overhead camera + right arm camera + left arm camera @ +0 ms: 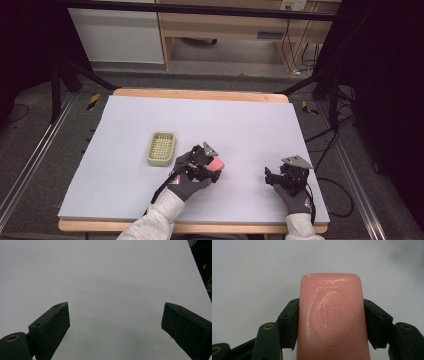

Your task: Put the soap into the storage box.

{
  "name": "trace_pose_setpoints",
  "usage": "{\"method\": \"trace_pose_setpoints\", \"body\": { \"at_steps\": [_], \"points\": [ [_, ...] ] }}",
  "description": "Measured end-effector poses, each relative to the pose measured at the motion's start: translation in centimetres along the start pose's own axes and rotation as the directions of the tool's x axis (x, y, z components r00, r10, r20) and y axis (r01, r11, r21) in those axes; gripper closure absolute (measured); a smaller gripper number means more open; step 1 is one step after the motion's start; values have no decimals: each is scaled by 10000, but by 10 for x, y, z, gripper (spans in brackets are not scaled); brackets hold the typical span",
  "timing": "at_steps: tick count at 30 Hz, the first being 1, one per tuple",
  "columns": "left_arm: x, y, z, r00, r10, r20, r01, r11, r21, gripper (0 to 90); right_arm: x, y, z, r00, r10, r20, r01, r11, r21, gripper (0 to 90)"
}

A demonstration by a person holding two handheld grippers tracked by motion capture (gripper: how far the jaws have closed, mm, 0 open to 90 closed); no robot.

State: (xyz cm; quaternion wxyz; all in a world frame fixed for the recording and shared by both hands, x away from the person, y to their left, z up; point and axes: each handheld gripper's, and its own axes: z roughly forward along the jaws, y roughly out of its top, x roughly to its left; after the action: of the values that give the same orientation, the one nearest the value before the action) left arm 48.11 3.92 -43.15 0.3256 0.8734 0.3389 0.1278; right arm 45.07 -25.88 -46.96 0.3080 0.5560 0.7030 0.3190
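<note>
A pink bar of soap (331, 317) with an embossed oval mark sits between the jaws of my left gripper (331, 323), whose pads press on both its long sides. In the high view the soap (217, 163) sticks out to the right of the left gripper (212, 167), just above the white table cover, a little right of the soap dish. My right gripper (115, 317) stands open with nothing between its jaws; in the high view the right gripper (270, 177) rests low at the front right of the table.
A pale green slotted soap dish (161, 148) lies on the white table cover (125, 165), just left of my left hand. The table's wooden edge (200, 94) shows at the back. Dark stands and cables (327, 145) flank the table.
</note>
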Motion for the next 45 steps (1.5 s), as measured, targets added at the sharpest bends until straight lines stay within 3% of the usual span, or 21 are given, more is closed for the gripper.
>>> {"method": "trace_pose_setpoints", "body": {
  "at_steps": [14, 26, 32, 33, 45],
  "points": [
    [26, -9, -31, 9982, -454, -402, 437, 9981, -430, 370, 0, 0, 0, 10000, -55, 28, 55, 10000, -39, 84],
    [49, -15, -54, 9919, -981, -808, 905, 9915, -932, 370, 1, 0, -1, 10000, -30, 34, 30, 10000, -29, 84],
    [65, -21, -67, 9840, -1396, -1110, 1264, 9849, -1180, 370, 1, 0, 0, 9999, -90, 68, 90, 9999, -45, 82],
    [70, -23, -70, 9804, -1550, -1217, 1396, 9821, -1263, 370, 1, 0, 0, 9999, -102, 80, 103, 9999, -58, 82],
    [90, -27, -81, 9660, -2018, -1616, 1788, 9730, -1461, 370, 1, 0, 0, 9998, -139, 109, 140, 9999, -55, 82]
  ]
}}
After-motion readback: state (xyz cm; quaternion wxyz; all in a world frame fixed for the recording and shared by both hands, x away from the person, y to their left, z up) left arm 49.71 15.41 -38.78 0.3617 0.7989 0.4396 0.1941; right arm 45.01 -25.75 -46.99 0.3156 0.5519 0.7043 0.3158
